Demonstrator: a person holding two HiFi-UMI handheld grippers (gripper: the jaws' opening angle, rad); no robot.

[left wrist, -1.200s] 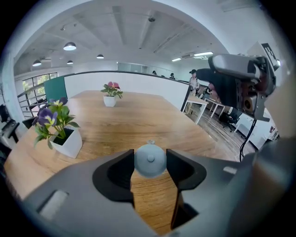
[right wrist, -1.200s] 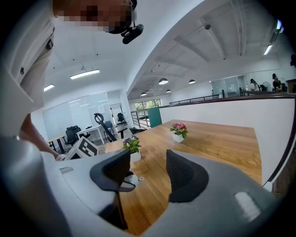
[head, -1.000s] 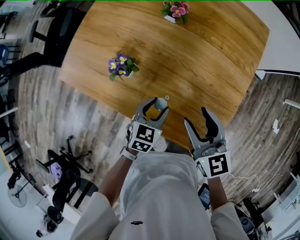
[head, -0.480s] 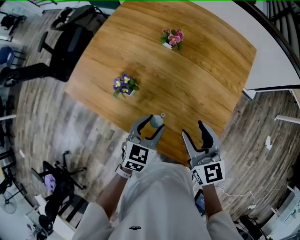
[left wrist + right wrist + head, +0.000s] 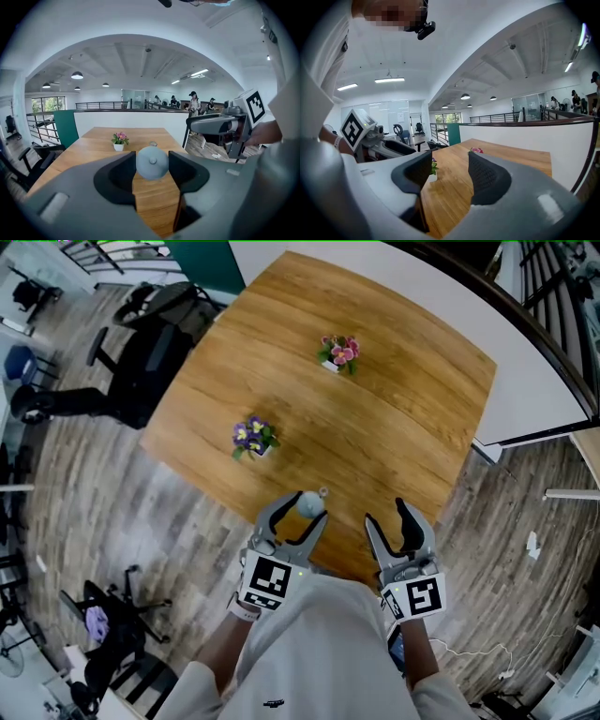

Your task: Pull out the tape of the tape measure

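Seen from the head view, a person stands at the near edge of a wooden bench (image 5: 394,418), a gripper in each hand. The left gripper (image 5: 302,510), at lower centre of the frame, is clamped on the tape measure (image 5: 310,504) — a small, round, grey-blue case with a button at its middle. The left gripper view shows the case wedged between the two dark pads, touching both, with the bench top visible beneath it. No tape can be seen drawn out of the case.

The right gripper (image 5: 389,519), just to the right of it in the frame, has its jaws spread apart with nothing between them; its own view shows only bare bench top in the gap.

A small pale ring-shaped item (image 5: 323,491) lies on the bench just beyond the tape measure — what it is cannot be told. Farther up the frame stand two little white pots, one with purple flowers (image 5: 251,437) at centre left and one with pink flowers (image 5: 338,352) nearer the top. A black office chair (image 5: 155,343) sits on the plank floor (image 5: 112,484) at upper left.
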